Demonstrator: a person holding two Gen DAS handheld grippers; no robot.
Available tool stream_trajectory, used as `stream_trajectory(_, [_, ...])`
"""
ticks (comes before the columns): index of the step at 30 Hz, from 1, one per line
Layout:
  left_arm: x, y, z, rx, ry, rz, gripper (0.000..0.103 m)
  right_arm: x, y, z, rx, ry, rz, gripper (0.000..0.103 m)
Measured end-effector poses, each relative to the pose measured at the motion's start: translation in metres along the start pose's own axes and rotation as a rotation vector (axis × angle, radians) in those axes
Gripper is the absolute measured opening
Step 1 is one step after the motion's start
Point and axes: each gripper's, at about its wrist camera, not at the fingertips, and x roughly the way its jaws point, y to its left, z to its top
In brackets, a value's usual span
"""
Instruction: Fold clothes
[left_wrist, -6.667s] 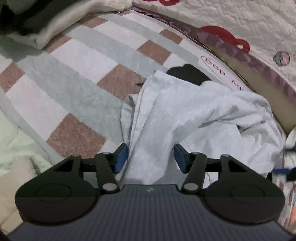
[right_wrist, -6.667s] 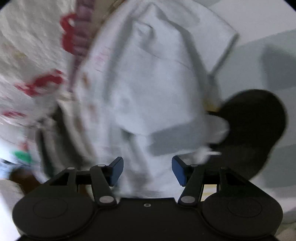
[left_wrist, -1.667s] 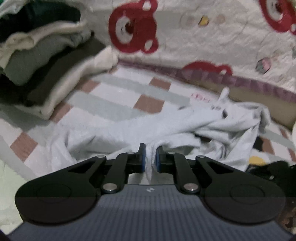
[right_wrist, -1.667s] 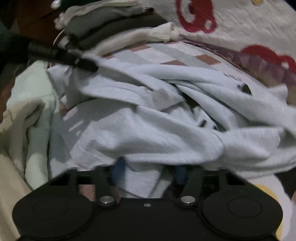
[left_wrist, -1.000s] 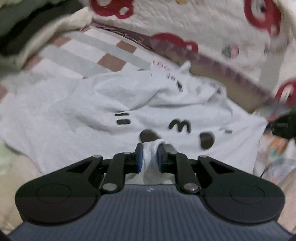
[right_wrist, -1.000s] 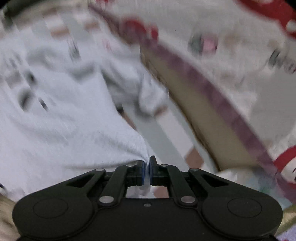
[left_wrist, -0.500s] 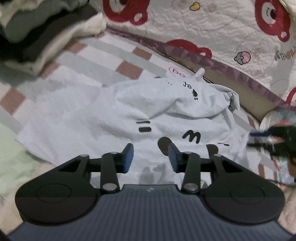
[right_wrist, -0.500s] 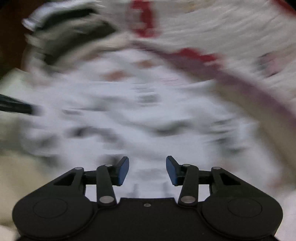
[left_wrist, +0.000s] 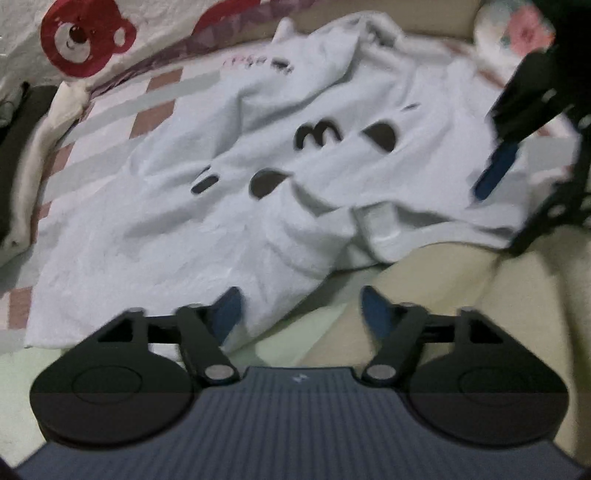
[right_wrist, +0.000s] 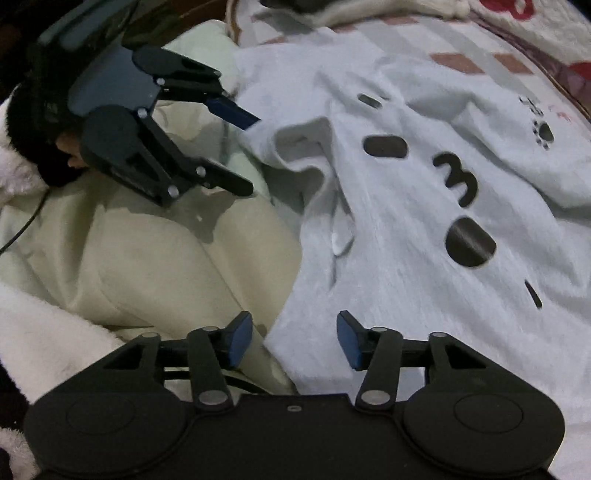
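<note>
Both wrist cameras look down close over the bed, from opposite sides, sharing the white shirt (left_wrist: 207, 236) (right_wrist: 424, 266).

Soft matt cotton-like white shirt (left_wrist: 207, 236) with flat black print, quilted stitched cloth blanket (left_wrist: 44, 22), checked woven sheet (left_wrist: 122, 110), fluffy white fleece (right_wrist: 44, 339), matt black plastic left gripper (left_wrist: 301, 308) with metal rivets

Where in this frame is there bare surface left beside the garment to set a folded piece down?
Bare checked blanket shows between the white T-shirt and the bear quilt. The near side is crowded: cream bedding bunches against the shirt's edge, where the open left gripper and open right gripper both sit.
</note>
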Motion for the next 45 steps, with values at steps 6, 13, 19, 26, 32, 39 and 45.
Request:
stream_trajectory(6, [0.024,0.018,0.005,-0.027,-0.003,0.184,0.019,0.0,0.003,0.002,-0.011,-0.004,-0.014,0.057])
stream_trajectory(13, [-0.025,0.043,0.012,-0.164,-0.252,0.23,0.004,0.01,0.005,-0.001,-0.003,0.033,-0.043,0.057])
stream_trajectory(19, [-0.04,0.063,0.005,-0.264,-0.306,0.218,0.004,0.014,0.015,-0.004,-0.059,0.051,-0.126,0.06])
stream_trajectory(26, [-0.034,0.058,0.006,-0.254,-0.305,0.217,0.004,0.016,0.021,-0.002,-0.139,0.0,-0.21,0.058])
stream_trajectory(32, [-0.032,0.058,0.005,-0.257,-0.304,0.231,0.005,0.035,-0.014,0.007,0.071,-0.006,-0.092,0.065])
stream_trajectory(39, [-0.03,0.061,0.005,-0.266,-0.302,0.246,0.006,0.023,-0.025,0.011,0.132,-0.062,-0.022,0.008])
stream_trajectory(45, [-0.031,0.051,0.001,-0.211,-0.297,0.317,0.006,-0.042,-0.035,0.015,0.204,-0.258,-0.112,0.008])
